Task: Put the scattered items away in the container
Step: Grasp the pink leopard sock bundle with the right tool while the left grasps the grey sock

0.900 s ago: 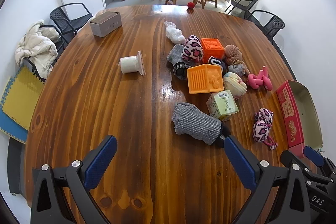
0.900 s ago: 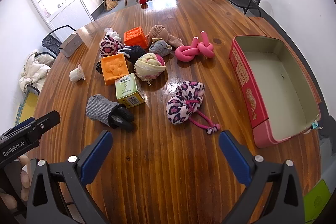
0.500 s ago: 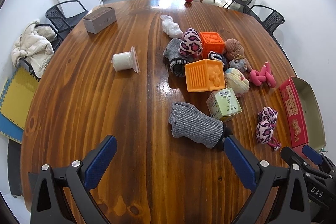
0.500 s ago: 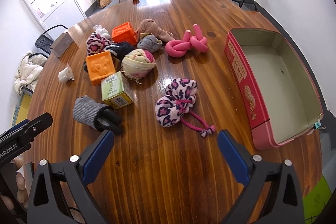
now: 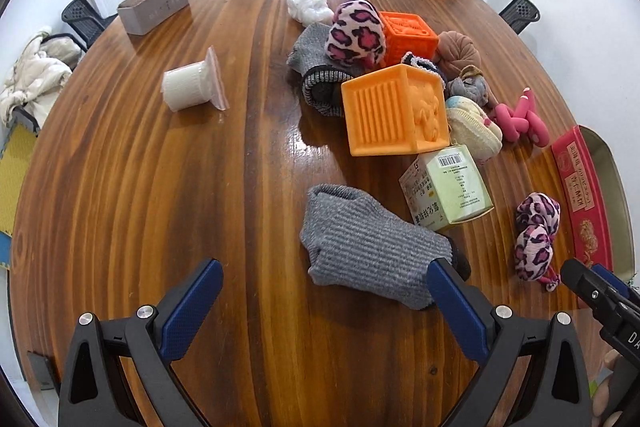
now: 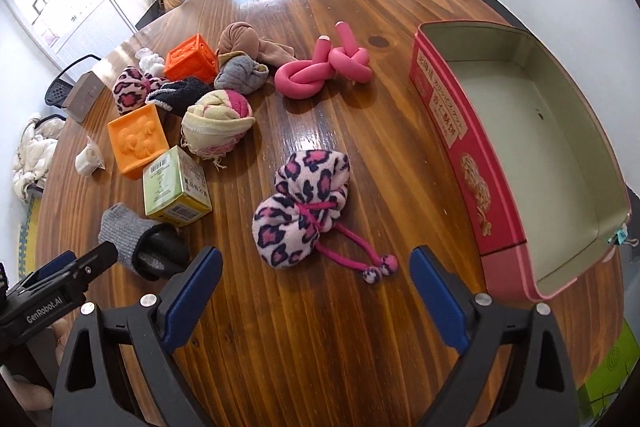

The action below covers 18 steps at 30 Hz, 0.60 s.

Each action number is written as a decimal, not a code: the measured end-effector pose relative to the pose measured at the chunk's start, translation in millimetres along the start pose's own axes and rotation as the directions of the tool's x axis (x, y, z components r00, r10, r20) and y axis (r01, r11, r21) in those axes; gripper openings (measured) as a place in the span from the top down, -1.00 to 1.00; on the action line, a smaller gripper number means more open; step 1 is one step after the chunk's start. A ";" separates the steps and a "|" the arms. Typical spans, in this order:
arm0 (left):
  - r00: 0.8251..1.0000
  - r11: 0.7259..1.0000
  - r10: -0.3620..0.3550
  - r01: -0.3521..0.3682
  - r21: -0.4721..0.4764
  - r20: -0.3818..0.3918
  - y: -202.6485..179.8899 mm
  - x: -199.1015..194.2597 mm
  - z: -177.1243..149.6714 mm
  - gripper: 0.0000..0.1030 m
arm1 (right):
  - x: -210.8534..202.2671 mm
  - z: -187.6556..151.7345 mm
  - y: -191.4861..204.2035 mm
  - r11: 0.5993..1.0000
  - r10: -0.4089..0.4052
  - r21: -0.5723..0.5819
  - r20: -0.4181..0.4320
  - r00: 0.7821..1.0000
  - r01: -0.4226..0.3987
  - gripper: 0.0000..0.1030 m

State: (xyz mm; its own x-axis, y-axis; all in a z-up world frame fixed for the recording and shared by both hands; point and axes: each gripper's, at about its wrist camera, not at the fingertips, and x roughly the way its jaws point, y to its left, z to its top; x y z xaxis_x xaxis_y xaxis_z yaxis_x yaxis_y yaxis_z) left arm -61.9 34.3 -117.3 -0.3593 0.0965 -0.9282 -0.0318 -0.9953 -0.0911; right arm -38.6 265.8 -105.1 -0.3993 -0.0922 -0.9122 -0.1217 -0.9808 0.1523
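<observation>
We see the red tin [image 6: 472,163] at the right side of the wooden table [image 5: 132,187], open side up and bare inside; its long axis runs from the near table edge away from us, and its printed red wall faces the scattered things. The leopard pouch [image 6: 304,207] lies just left of the tin, its long axis running toward us and leftward, with the pink cord and pompoms trailing toward the near right. The grey glove [image 5: 368,247] lies slantwise, its cuff up and left, its dark end down and right beside a pale green carton [image 5: 448,187]. Behind them sit two orange blocks, a pink knotted tube [image 6: 324,67], rolled socks and a second leopard pouch, crowded together. Our left gripper [image 5: 324,311] hovers over the glove with fingers spread wide and nothing between them; our right gripper [image 6: 316,299] hovers near the pouch, also spread and holding nothing. The room has white walls, black chairs, benches and a far table. The tin's far end is cut off in the left view, and the glove's fingers are hard to make out.
</observation>
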 end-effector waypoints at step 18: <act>0.990 0.980 -0.134 0.125 -0.152 -0.051 7.2 45.9 7.1 -1.00 | 52.2 22.3 16.7 0.999 0.015 -0.033 -0.076 0.997 -0.018 -0.86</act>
State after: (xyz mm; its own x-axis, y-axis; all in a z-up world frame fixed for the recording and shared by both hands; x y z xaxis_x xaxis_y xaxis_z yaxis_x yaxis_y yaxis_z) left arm -85.2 31.5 -158.0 -0.3033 0.2293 -0.9249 0.0660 -0.9632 -0.2604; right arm -81.7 248.5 -141.7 -0.3312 -0.1200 -0.9359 -0.0844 -0.9841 0.1561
